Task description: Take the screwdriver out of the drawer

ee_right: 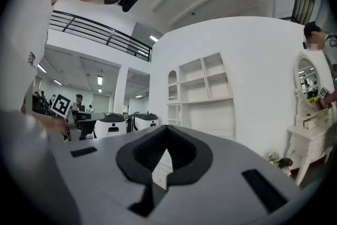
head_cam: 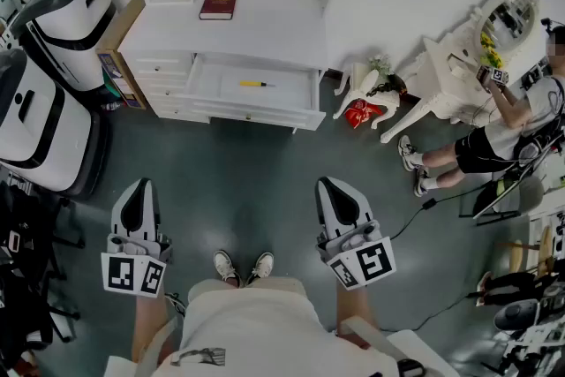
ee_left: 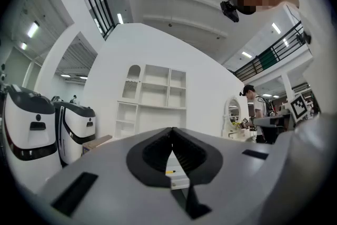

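Two shut grippers, one screwdriver in one open drawer

The left gripper [head_cam: 139,185] and the right gripper [head_cam: 328,184] both had their jaws closed together with nothing between them, and both were held well apart from the white desk [head_cam: 229,35]. A single yellow-handled screwdriver [head_cam: 252,84] lay near the middle of the one pulled-out drawer [head_cam: 256,112]. One dark red book [head_cam: 218,3] lay on the desk top behind the drawer. Two large white machines [head_cam: 66,13] with black bands stood to the desk's left. One other person [head_cam: 503,132] was at the far right beside one white dressing table [head_cam: 441,75] with an oval mirror [head_cam: 510,13], and the wearer's two shoes [head_cam: 225,265] showed between the grippers
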A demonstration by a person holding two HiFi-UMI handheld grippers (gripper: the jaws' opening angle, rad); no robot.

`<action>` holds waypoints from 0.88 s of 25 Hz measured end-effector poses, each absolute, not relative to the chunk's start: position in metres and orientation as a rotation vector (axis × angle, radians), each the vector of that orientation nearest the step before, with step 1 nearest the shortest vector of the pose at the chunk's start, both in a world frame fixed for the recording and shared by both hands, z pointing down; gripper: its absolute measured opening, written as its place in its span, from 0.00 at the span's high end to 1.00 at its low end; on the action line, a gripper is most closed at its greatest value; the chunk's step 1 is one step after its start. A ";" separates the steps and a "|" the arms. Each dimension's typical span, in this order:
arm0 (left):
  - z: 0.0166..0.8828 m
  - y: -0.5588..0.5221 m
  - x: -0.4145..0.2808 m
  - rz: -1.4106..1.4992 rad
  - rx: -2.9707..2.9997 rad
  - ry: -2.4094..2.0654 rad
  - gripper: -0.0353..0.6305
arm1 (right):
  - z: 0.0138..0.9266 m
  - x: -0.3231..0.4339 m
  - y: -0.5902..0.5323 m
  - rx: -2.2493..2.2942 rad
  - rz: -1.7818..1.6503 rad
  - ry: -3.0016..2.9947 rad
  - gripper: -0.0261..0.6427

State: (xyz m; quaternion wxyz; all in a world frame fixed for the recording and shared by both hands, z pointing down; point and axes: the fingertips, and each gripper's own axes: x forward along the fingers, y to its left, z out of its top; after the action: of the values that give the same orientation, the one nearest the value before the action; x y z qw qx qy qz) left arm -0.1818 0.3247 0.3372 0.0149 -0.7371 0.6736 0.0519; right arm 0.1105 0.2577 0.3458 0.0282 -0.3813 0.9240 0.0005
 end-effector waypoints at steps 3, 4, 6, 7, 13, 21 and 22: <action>0.330 0.336 -0.172 0.170 -2.297 2.096 0.92 | 0.339 0.120 0.266 -1.169 0.011 2.837 0.95; 0.329 0.340 -0.170 0.166 -2.293 2.097 0.92 | 0.337 0.123 0.268 -1.167 0.014 2.833 0.95; 0.327 0.346 -0.168 0.171 -2.279 2.106 0.92 | 0.335 0.128 0.272 -1.161 0.021 2.828 0.95; 0.326 0.347 -0.167 0.178 -2.273 2.110 0.92 | 0.335 0.129 0.273 -1.157 0.025 2.828 0.95; 0.326 0.346 -0.156 0.195 -2.272 2.095 0.92 | 0.335 0.140 0.274 -1.163 0.036 2.831 0.95; 0.316 0.337 -0.144 0.232 -2.278 2.041 0.92 | 0.334 0.146 0.277 -1.051 0.030 2.850 0.95; 0.314 0.336 -0.144 0.238 -2.276 2.038 0.92 | 0.334 0.147 0.277 -1.048 0.028 2.845 0.95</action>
State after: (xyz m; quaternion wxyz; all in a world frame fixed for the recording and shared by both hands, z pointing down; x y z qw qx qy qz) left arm -0.1439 0.3356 0.3144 0.0388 -0.7422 0.6645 0.0777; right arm 0.1474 0.2770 0.3341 0.0545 -0.3452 0.9369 0.0091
